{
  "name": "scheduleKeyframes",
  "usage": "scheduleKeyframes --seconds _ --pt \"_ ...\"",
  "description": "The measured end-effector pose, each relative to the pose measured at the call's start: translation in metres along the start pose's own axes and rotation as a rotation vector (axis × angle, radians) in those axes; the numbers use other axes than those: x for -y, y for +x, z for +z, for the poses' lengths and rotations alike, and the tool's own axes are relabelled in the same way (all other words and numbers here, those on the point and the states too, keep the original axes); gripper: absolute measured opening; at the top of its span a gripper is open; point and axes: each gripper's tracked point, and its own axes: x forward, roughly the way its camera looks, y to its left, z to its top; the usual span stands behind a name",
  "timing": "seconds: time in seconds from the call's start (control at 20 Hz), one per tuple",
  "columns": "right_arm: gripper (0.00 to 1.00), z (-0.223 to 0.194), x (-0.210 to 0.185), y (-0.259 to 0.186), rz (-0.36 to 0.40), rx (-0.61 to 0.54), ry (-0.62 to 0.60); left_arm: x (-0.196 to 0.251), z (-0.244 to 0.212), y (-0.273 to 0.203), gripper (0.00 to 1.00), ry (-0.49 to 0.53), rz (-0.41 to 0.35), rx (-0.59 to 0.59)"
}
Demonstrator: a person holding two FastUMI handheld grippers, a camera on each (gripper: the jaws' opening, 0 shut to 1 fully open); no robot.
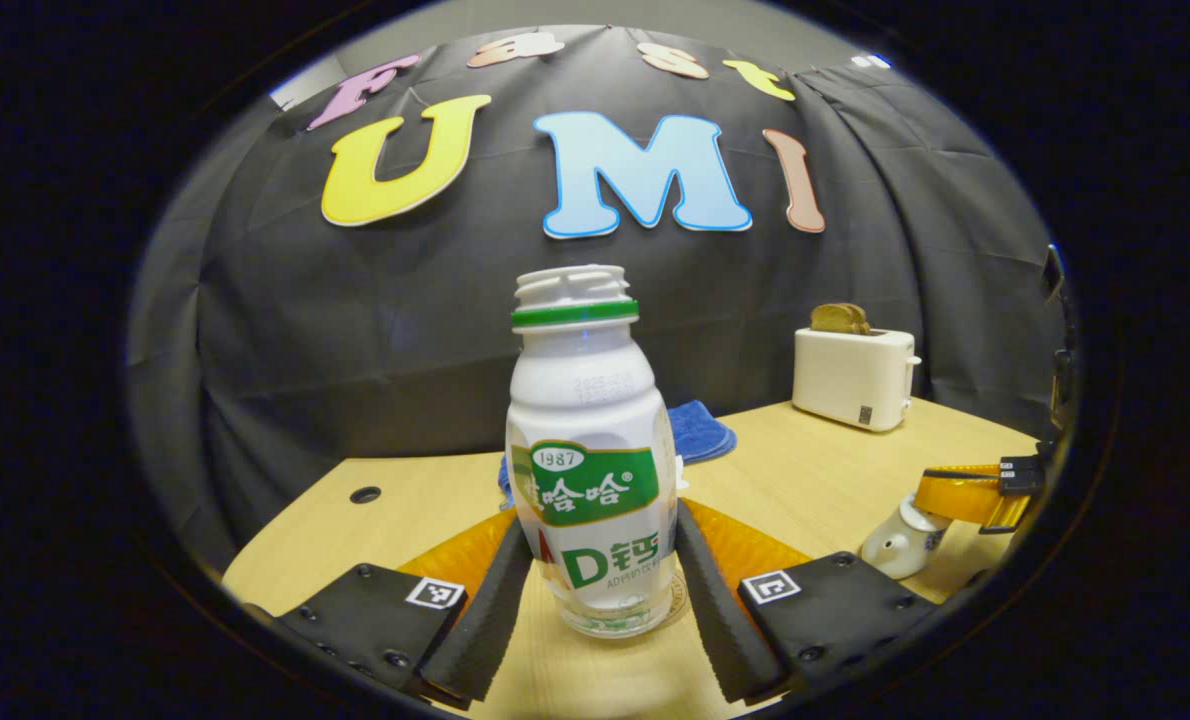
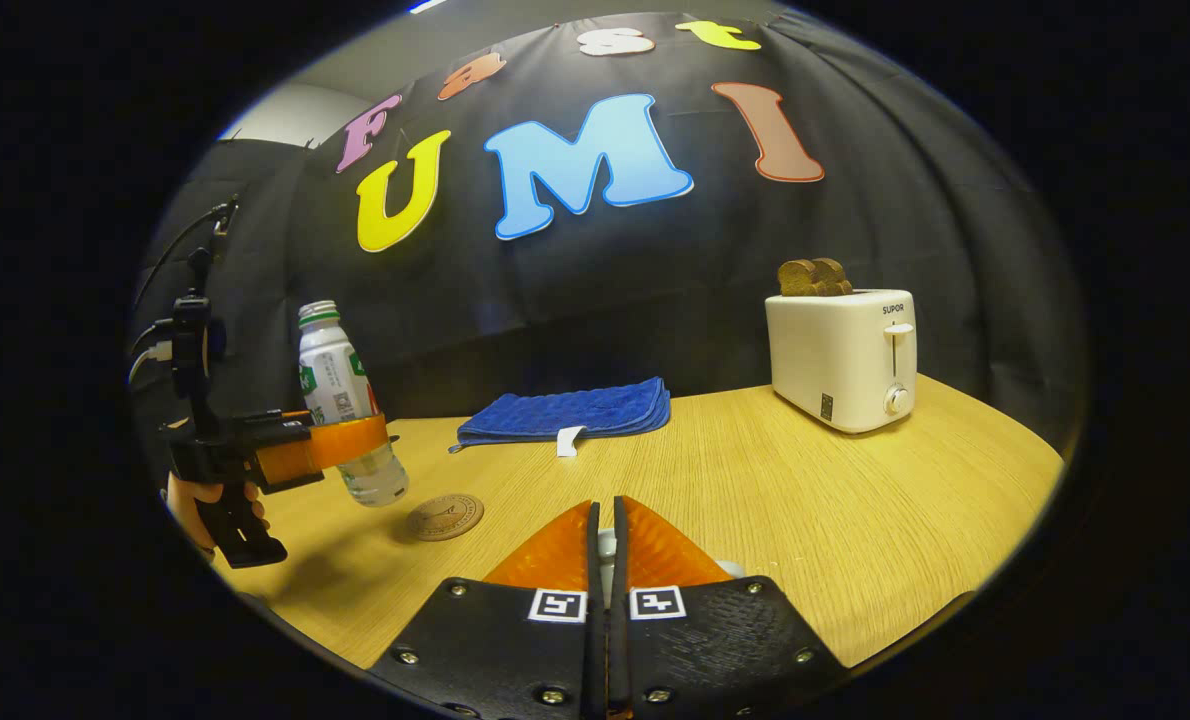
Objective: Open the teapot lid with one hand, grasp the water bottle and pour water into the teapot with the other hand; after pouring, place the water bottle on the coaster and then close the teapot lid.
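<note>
The bottle point(image 1: 589, 450) hides the middle of the blue cloth point(image 1: 700, 430) and most of the coaster point(image 1: 677, 600) under it. The teapot point(image 1: 900, 540) is partly covered by the right claw point(image 1: 970, 495). In the right gripper view, that claw's fingers point(image 2: 555, 550) hide nearly all of the teapot point(image 2: 606, 545).

Left gripper point(image 1: 603, 560) clamped; right gripper point(image 2: 606, 545) seemingly closed.

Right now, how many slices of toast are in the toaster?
2, side by side in the toaster's top slots: one toast slice toward the left, another right beside it. More could be hidden lower inside.
</note>
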Motion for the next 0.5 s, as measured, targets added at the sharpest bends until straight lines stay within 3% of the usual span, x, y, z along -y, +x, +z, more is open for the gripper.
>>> scheduleKeyframes --seconds 0.5 --pt "0.01 0.001 0.000 0.000 -0.005 0.003 -0.018 0.018 -0.034 0.043 0.91 -0.028 -0.031 -0.052"
